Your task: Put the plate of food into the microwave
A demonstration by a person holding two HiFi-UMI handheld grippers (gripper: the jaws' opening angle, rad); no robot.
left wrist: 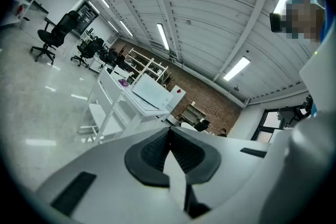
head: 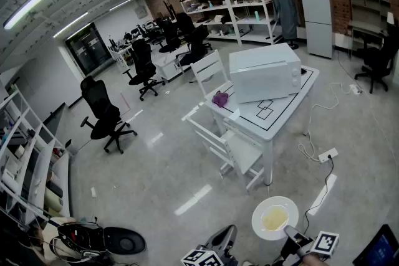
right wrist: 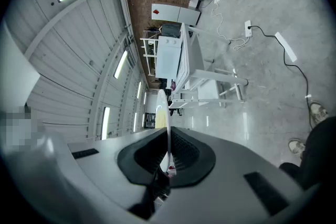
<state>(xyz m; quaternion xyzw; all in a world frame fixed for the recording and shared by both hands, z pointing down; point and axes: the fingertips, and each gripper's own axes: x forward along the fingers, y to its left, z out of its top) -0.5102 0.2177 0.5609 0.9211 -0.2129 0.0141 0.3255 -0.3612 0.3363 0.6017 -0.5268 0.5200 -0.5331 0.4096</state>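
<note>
**A:** Where's the plate?

**B:** The plate [head: 274,218] is round and white, with 1 flat patch of pale yellow food in the middle. It's level in the air above the floor, and the right gripper [head: 290,233] has it pinched at the near rim. From that gripper's own view the plate is edge-on.

**A:** And the microwave?

**B:** The microwave [head: 265,71] is a white box with its door closed. It stands upright on the white table [head: 300,94], well apart from the plate.
</note>
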